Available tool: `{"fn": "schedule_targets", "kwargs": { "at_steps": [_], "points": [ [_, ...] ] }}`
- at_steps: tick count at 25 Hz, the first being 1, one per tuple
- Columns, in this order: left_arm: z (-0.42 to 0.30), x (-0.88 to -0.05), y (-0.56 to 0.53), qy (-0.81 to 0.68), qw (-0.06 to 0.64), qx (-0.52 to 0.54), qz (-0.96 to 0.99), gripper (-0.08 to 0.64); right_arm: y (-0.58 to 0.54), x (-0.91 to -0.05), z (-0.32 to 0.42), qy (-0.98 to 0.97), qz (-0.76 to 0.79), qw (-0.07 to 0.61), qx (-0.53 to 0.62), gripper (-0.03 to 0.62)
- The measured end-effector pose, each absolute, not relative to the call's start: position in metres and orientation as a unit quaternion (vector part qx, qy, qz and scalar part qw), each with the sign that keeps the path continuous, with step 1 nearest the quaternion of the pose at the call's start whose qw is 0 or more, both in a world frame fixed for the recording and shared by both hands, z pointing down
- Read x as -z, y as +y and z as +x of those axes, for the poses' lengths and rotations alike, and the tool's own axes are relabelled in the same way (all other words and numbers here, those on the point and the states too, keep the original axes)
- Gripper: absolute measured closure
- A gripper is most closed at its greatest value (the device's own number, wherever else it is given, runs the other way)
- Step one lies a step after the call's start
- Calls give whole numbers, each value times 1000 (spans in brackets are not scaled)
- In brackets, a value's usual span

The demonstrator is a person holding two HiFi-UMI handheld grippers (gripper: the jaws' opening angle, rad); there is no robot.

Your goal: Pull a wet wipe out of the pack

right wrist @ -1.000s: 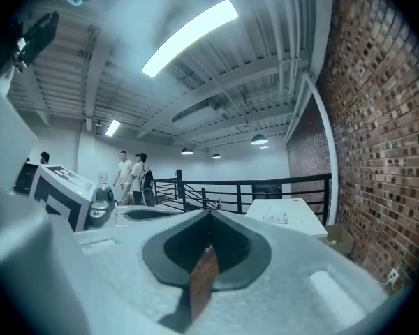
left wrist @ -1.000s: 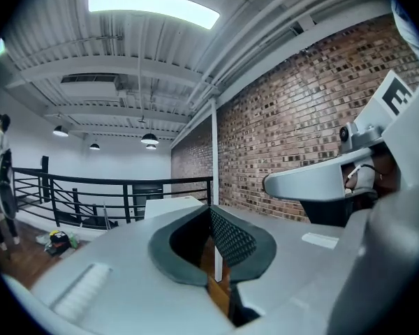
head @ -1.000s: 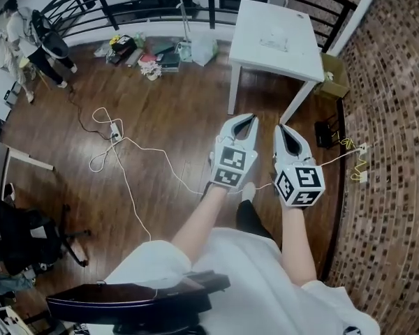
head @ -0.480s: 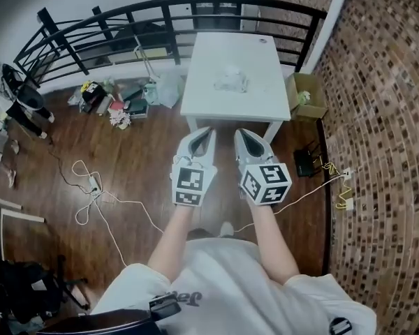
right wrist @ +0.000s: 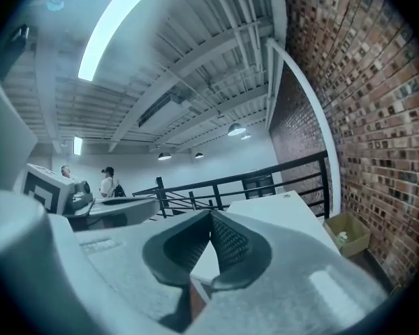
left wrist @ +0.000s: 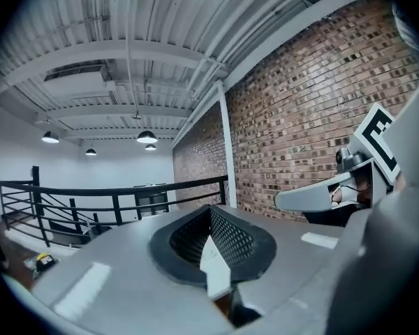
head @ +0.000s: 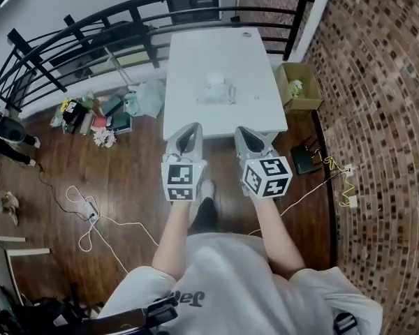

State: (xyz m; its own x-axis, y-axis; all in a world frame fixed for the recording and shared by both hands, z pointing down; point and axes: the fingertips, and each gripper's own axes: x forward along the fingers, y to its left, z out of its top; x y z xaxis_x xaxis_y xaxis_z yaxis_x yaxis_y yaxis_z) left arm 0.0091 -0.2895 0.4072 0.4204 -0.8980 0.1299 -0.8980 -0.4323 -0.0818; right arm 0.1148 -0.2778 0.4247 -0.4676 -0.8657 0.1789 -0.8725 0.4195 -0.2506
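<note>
While both forearms reach straight ahead from the white-shirted torso, side by side and close to level, the left tool and the right tool show against the near edge of the white table, each with its marker cube turned up toward the head. Both tools are clenched: in each gripper view the dark ribbed pads meet at the tips, and nothing is gripped between them.

Ahead of them, the wet wipe pack lies around the middle of the table top, well apart from both tools and touched by neither.

Below and to the left, a white cable loops across the dark wooden floor. An open cardboard box stands just beside the table's right side, against the brick wall. A pile of bags and clutter sits on the floor to the table's left, near the black metal railing that runs behind the table. Farther off, the right gripper view shows two people beyond the railing, under a white ribbed ceiling with hanging lamps.
</note>
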Motion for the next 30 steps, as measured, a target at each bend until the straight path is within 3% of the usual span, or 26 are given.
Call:
{"fn": "schedule_targets", "kwargs": {
  "at_steps": [8,12,21,26,30],
  "points": [
    [6,-367,-458,-496,-39,-53,866,543,-449,-390,96,-840,531,21,-114,601],
    [-23,-346,-515,-505,-23,1,863,543,-501,-383,75,-843,526,25,-109,601],
    [-7,-382,-589,-493,-4,-55,868,544,-565,-409,95,-856,494,46,-142,601],
    [-10,-396,-608,-511,7,-58,858,543,-601,-421,161,-892,413,173,-60,601],
    [-20,-409,-621,-530,23,-69,845,543,-631,-412,222,-884,331,326,53,601]
  ]
}}
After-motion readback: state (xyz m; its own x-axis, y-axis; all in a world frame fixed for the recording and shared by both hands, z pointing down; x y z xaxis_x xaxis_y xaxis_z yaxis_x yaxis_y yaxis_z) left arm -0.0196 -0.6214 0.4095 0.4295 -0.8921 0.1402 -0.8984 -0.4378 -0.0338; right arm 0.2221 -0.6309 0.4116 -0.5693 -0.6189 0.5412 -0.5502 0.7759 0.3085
